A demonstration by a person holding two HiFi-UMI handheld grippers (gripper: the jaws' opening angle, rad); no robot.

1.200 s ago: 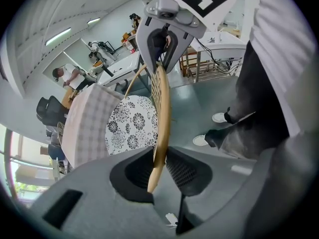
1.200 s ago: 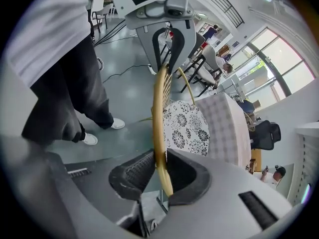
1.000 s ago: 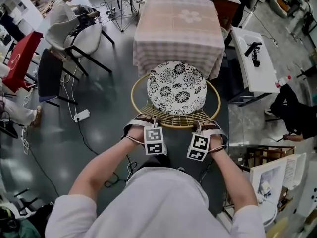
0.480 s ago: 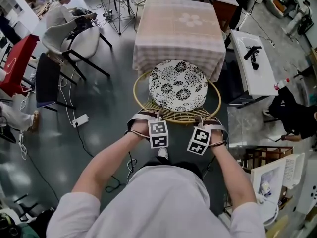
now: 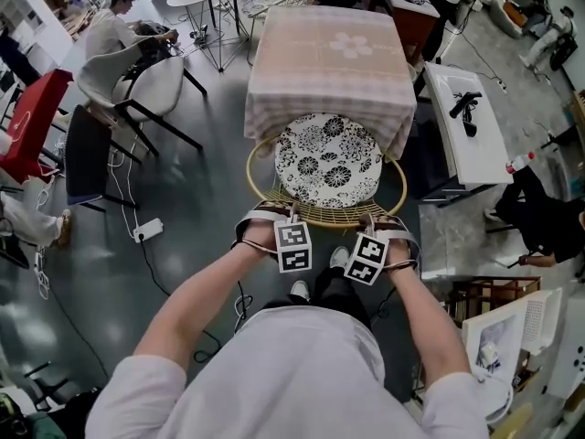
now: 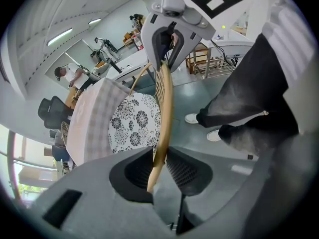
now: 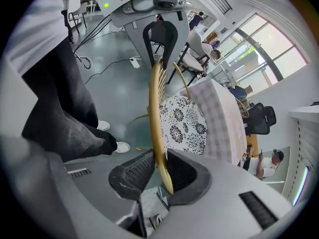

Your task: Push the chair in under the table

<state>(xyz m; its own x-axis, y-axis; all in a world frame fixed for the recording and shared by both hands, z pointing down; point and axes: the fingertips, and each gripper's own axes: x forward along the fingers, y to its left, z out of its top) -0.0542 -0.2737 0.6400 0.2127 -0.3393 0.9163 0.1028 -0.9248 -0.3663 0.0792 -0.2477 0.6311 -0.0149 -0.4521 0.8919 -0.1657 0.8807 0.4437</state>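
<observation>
The chair [image 5: 274, 198] stands on smooth grey floor [image 5: 196, 199], its round floral cushion [image 5: 327, 158] just reaching the checked cloth of the table [image 5: 326, 58]. It looks light and stiff, a thin yellow hoop with woven wicker, and should slide easily. The back rim [image 5: 320, 219] suits pushing. The right gripper [image 7: 159, 171] clamps that rim. The left gripper [image 6: 162, 166] seems clamped too, though 1 pad's contact is unclear.

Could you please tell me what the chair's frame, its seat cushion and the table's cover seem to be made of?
The chair frame looks like rattan or gold-painted metal rod: thin, smooth, tan curved bars; I can't tell which. The seat cushion seems matte fabric, printed with black-and-white flowers. The table cover looks like soft woven cloth, pale checked, draping over the edges.
</observation>
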